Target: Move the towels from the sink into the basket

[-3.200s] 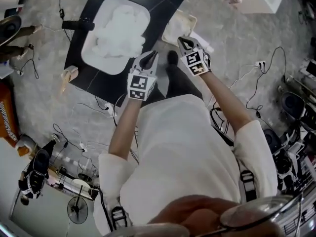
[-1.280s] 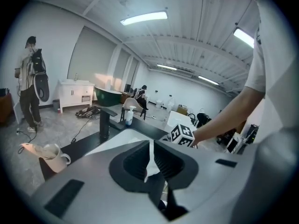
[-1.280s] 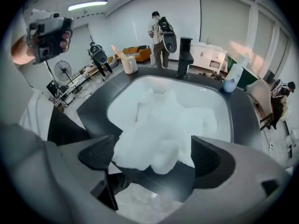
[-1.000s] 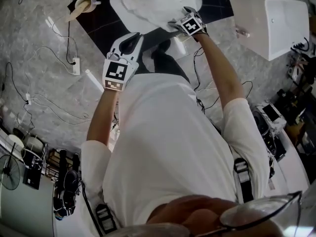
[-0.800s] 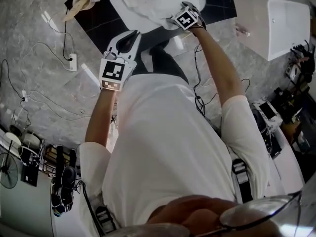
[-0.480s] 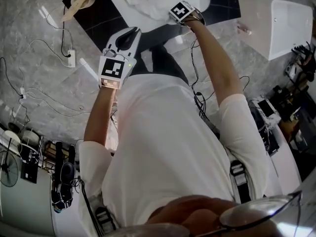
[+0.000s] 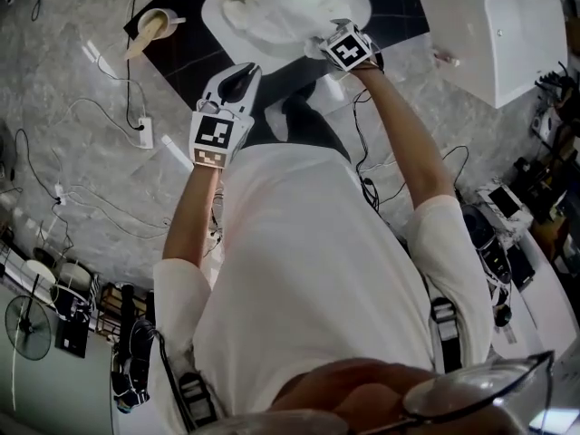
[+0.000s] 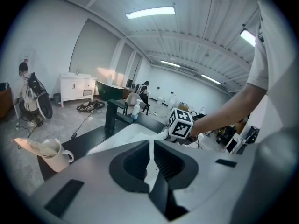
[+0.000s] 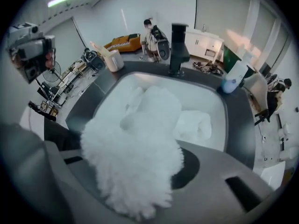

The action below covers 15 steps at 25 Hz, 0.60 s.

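Note:
Several fluffy white towels point(image 7: 281, 7) lie heaped in the white sink point(image 7: 217, 12), which is set in a black counter. My right gripper point(image 7: 324, 43) is at the sink's near right rim. Its jaws are closing on a bunch of white towel point(image 9: 140, 125) that fills the gap between them and hides the right gripper's point(image 9: 133, 181) pads. Another folded towel point(image 9: 194, 125) lies deeper in the basin. My left gripper point(image 7: 237, 75) hangs back from the counter's near edge, jaws together and holding nothing, as the left gripper view point(image 8: 152, 155) shows. I cannot see the basket.
A black faucet point(image 9: 177, 43) stands at the sink's far rim, with a soap bottle point(image 9: 233, 76) to its right. A cup point(image 7: 154, 24) sits on the counter's left end. A white tub point(image 7: 494, 34) stands to the right. Cables trail over the floor.
The right gripper pushed forward into the towel heap, then came back a little toward the near rim with its jaws round the towel. The left gripper hardly moved.

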{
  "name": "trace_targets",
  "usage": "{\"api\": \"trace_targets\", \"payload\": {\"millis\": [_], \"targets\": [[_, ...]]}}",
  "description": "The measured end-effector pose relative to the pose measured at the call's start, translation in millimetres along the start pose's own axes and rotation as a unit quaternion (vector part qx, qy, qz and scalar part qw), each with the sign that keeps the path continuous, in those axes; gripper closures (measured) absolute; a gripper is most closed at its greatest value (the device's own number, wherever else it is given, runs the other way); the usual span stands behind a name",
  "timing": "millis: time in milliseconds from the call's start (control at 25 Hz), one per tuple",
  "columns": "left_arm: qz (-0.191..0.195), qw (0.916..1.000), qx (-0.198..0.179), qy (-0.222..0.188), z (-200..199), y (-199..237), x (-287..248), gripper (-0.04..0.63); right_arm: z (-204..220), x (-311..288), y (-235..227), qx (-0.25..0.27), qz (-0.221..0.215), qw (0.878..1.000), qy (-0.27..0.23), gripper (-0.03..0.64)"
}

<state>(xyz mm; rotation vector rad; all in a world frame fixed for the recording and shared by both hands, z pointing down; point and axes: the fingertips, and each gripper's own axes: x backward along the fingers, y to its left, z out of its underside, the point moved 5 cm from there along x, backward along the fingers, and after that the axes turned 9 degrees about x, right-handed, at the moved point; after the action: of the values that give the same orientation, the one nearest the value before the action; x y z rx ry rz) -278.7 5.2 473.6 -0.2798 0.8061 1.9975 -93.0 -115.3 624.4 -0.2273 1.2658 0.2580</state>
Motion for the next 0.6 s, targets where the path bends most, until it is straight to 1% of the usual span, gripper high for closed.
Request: {"api": "trace_targets", "payload": {"millis": [120,240,480,600], "targets": [[0.002,1.0,-0.001,0.003,-6.3,-15.2,6.5,0.566,-12.3,36.3,5.8,0.007,0.034,0.998,-0.046,0.512],[0.001,1.0,-0.007,-0.006,-14.0,-27.8,13.8,0.565,-24.3,71.9,6.1,0.014,0.068,0.994,-0.088,0.514],[0.008,0.9997,-0.009,-0.022,-19.7,-53.5,27.7,0.565,-35.2,150.4,-0.5,0.007,0.123,0.98,-0.156,0.514],[0.014,0.9994,-0.017,-0.027,-25.7,-64.8,31.4,0.565,-36.7,189.8,-3.5,-0.004,0.145,0.971,-0.191,0.515]]}}
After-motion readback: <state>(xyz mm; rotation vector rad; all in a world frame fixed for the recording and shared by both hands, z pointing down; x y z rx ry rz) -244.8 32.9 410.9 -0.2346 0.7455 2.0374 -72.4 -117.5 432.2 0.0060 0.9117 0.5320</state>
